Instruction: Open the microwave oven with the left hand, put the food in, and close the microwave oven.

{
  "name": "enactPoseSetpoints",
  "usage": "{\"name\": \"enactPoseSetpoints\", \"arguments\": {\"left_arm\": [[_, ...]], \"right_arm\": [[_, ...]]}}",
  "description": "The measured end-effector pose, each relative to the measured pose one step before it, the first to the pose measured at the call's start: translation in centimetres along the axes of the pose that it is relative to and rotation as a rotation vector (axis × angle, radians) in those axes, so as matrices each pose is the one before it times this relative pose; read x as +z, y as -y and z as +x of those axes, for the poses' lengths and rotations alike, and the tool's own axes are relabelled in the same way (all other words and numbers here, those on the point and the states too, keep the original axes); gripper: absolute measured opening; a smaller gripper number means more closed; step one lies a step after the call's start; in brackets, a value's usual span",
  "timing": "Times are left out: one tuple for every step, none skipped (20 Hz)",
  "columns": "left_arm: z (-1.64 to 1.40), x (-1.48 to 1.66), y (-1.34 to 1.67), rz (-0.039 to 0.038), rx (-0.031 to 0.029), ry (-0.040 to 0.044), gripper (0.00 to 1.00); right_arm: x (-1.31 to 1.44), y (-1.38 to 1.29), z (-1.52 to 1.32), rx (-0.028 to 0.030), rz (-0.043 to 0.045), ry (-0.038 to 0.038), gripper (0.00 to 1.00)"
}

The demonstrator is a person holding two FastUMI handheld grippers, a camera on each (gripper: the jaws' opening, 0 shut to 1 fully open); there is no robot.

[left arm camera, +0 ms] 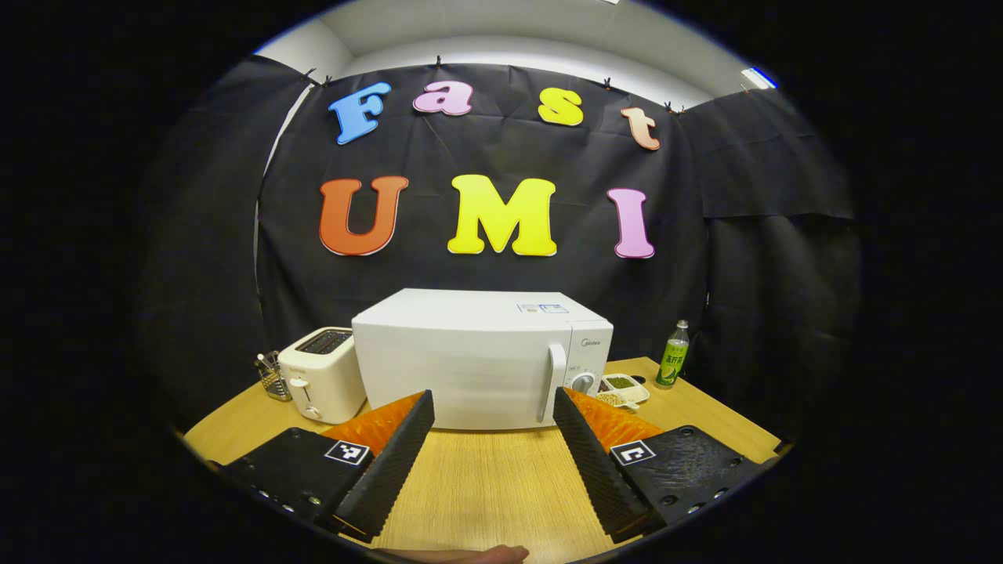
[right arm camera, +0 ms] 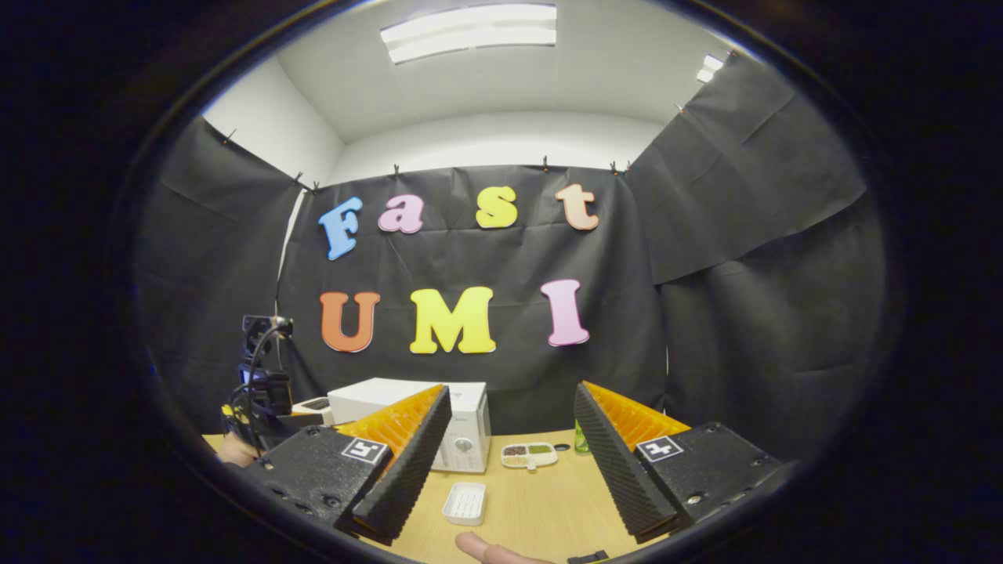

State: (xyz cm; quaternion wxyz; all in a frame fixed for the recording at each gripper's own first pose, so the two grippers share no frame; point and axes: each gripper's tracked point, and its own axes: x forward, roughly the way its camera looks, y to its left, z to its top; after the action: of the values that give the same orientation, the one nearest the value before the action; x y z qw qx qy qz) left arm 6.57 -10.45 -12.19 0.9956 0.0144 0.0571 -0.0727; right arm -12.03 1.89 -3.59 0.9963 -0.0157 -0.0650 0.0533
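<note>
The microwave oven [left arm camera: 478,356] stands toward the back edge of the counter [left arm camera: 486,486], near its middle, a rigid box with its door shut; its long axis runs parallel to the back edge and its front faces the counter's front edge, squarely toward the left tool [left arm camera: 494,407]. The vertical handle [left arm camera: 555,384] sits at the right end of the door, just beside the control panel with its knob [left arm camera: 581,383], so the door appears hinged at the left and should swing out toward the front-left. Judged as a heavy, stable body unlikely to shift under a pull; the handle is hard, smooth plastic and may slip, so the hold is best taken across the bar at mid-height. The left tool is released, fingers spread wide, hovering over the front part of the counter and well apart from the door. The right tool [right arm camera: 509,462] is likewise released and holds nothing, over the front edge. The food — taken to be the divided dish [right arm camera: 530,454] of small portions — lies flat on the counter just right of the oven, near a green bottle [left arm camera: 673,355]; it looks light and shallow, with loose contents liable to spill, so it wants a level grip on the rim. A small white tray [right arm camera: 465,502] lies nearer the front edge — whether it belongs to the task cannot be told. A toaster [left arm camera: 321,374] stands touching or just beside the oven's left side.
</note>
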Motion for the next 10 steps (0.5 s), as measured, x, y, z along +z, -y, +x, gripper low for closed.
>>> {"name": "enactPoseSetpoints", "arguments": {"left_arm": [[-1.019, 1.125, 0.240, -0.00124, -0.00288, 0.01426, 0.95], [-0.986, 1.175, 0.284, -0.00938, -0.00821, 0.01764, 0.95], [-0.838, 1.404, 0.320, -0.01794, -0.01190, 0.02670, 0.95], [-0.855, 1.221, 0.393, -0.00783, -0.01229, 0.02647, 0.95], [-0.639, 1.048, 0.224, 0.01157, -0.00447, 0.02034, 0.95], [-0.644, 0.944, -0.144, 0.02199, 0.00780, 0.01501, 0.95], [-0.632, 0.660, -0.335, 0.01934, 0.01570, 0.00662, 0.95], [-0.789, 0.564, -0.441, 0.01156, 0.01952, -0.00032, 0.95], [-0.783, 0.492, -0.518, 0.00279, 0.02559, -0.00362, 0.95], [-0.811, 0.697, -0.661, 0.00241, 0.02929, 0.01114, 0.95]], "right_arm": [[0.227, -0.034, -0.226, 0.00029, 0.00587, 0.00393, 1.00], [0.267, -0.007, -0.139, 0.00017, 0.00301, 0.00535, 0.91], [0.173, 0.161, -0.135, -0.00457, 0.00077, 0.00655, 0.92], [0.328, 0.191, -0.177, -0.00608, 0.00009, 0.00973, 1.00], [0.293, 0.196, -0.033, -0.00837, -0.00243, 0.00955, 1.00], [0.414, 0.289, -0.134, -0.01244, 0.00074, 0.01115, 1.00], [0.222, 0.232, -0.055, -0.01205, -0.00024, 0.00687, 1.00], [0.205, 0.077, -0.028, -0.00461, -0.00334, 0.00321, 1.00], [0.188, 0.001, -0.120, -0.00033, -0.00169, 0.00179, 1.00], [0.230, 0.013, -0.090, 0.00017, -0.00132, 0.00175, 1.00]]}}
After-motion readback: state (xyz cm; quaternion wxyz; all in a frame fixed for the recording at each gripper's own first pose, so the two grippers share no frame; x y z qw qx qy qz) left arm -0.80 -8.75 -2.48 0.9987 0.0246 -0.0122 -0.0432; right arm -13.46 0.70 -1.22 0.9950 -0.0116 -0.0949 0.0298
